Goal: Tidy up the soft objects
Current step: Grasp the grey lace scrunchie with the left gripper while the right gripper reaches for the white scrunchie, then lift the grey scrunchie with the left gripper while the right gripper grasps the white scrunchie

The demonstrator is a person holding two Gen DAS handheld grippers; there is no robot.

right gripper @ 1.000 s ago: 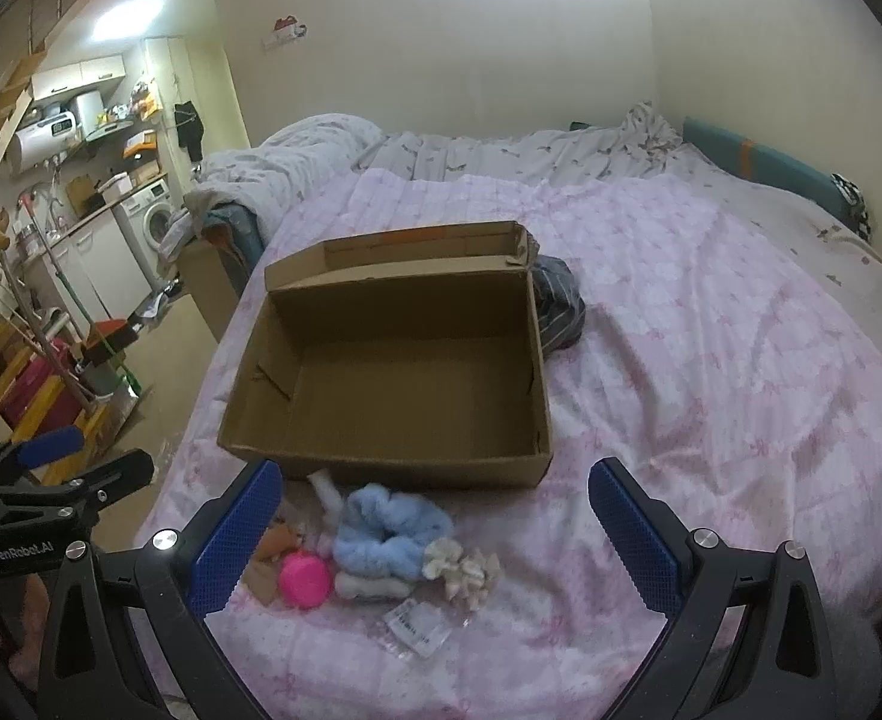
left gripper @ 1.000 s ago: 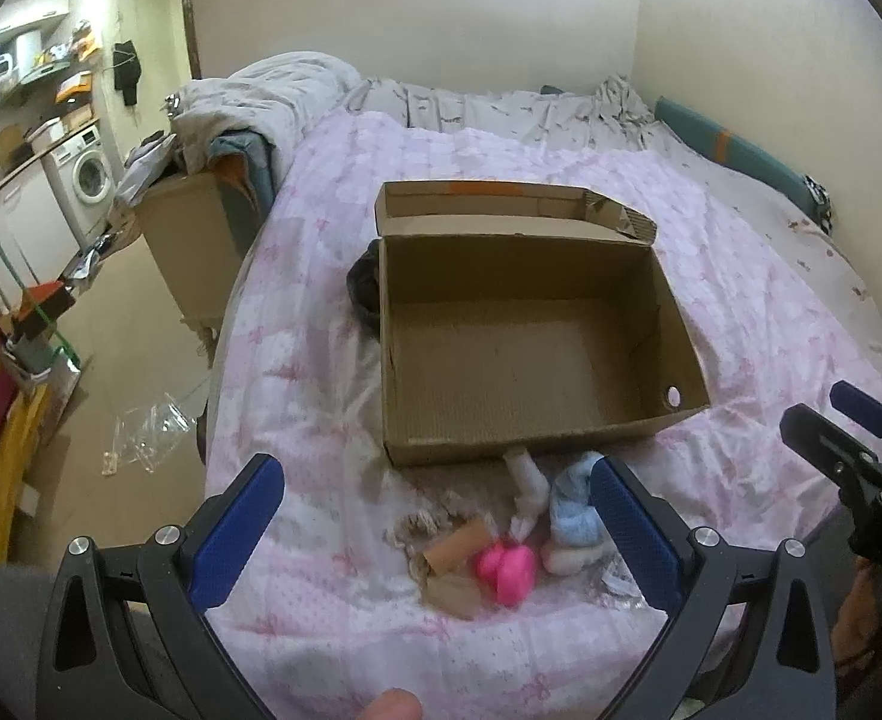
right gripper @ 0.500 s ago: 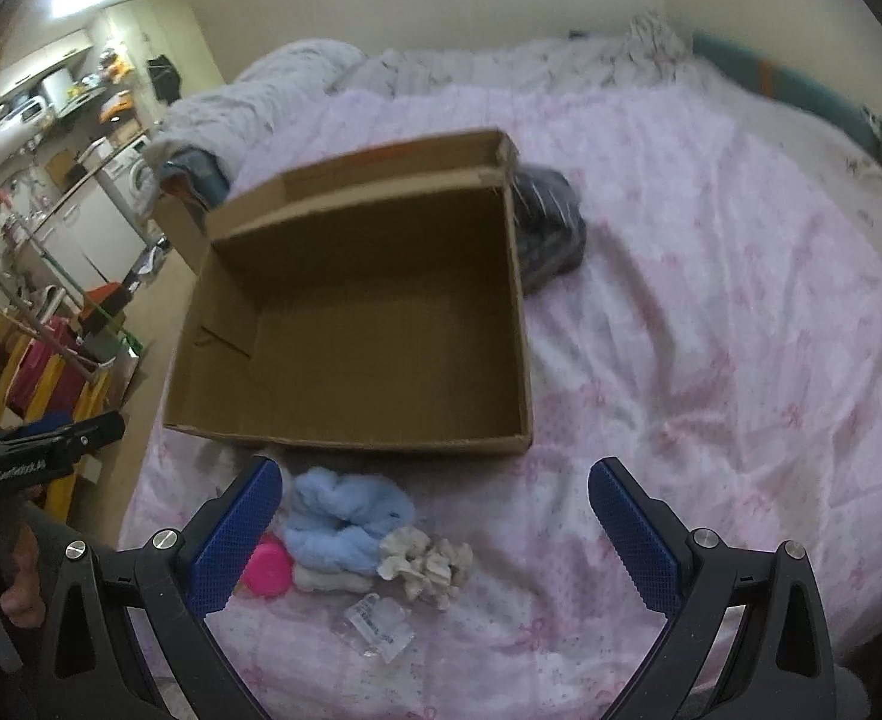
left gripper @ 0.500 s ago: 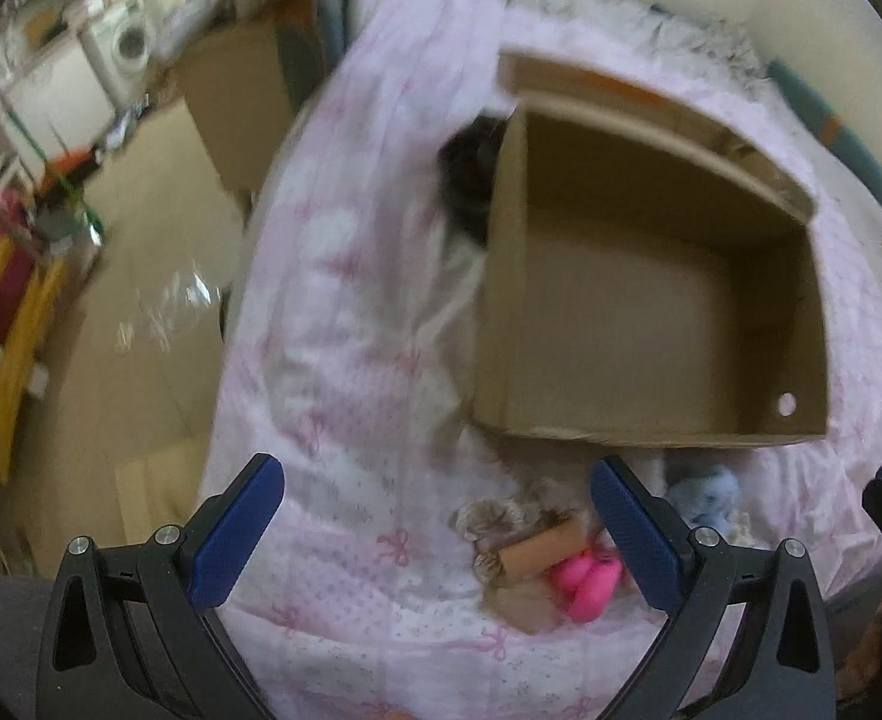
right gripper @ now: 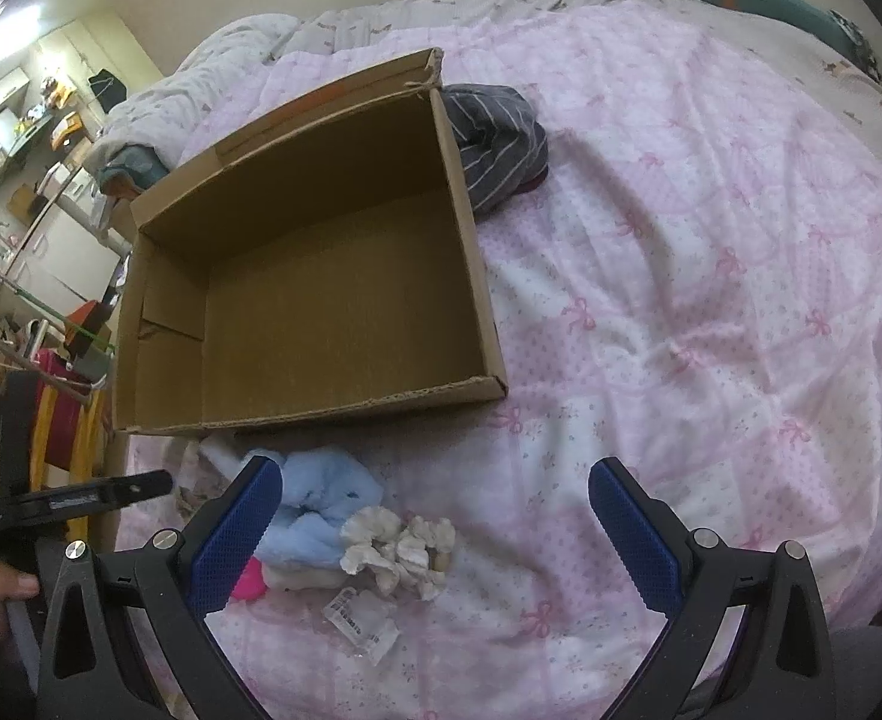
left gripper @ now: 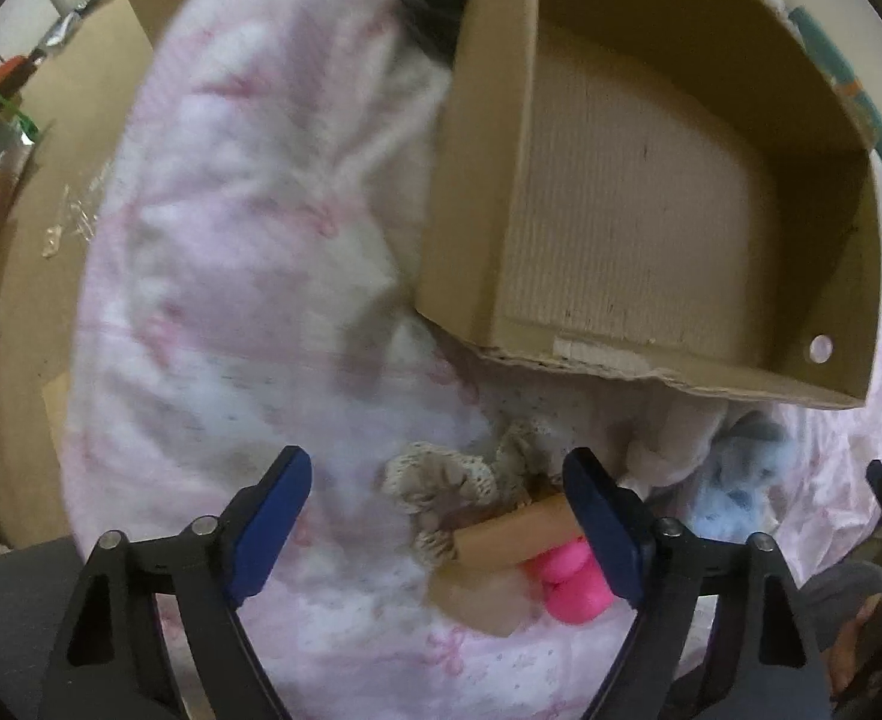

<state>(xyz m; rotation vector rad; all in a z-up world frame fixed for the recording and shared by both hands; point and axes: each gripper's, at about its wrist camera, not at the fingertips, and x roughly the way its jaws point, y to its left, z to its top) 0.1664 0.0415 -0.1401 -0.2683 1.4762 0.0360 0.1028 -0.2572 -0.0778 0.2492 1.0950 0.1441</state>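
In the left wrist view, the left gripper [left gripper: 441, 504] is seen at the bottom of the frame with its jaws spread wide and nothing between them. Just ahead, low and right of centre, a lacy cream scrunchie [left gripper: 435, 483], a tan roll [left gripper: 513, 537] and a pink ball [left gripper: 573, 591] are clustered on the pink bedspread [left gripper: 231, 276] — the light blue scrunchie [left gripper: 732, 495] lies at the far right. The empty cardboard box [left gripper: 639, 204] fills the upper right. In the right wrist view, the right gripper [right gripper: 435, 519] is likewise held released, with a cream ruffled scrunchie [right gripper: 402, 546] lying between its jaws, untouched.
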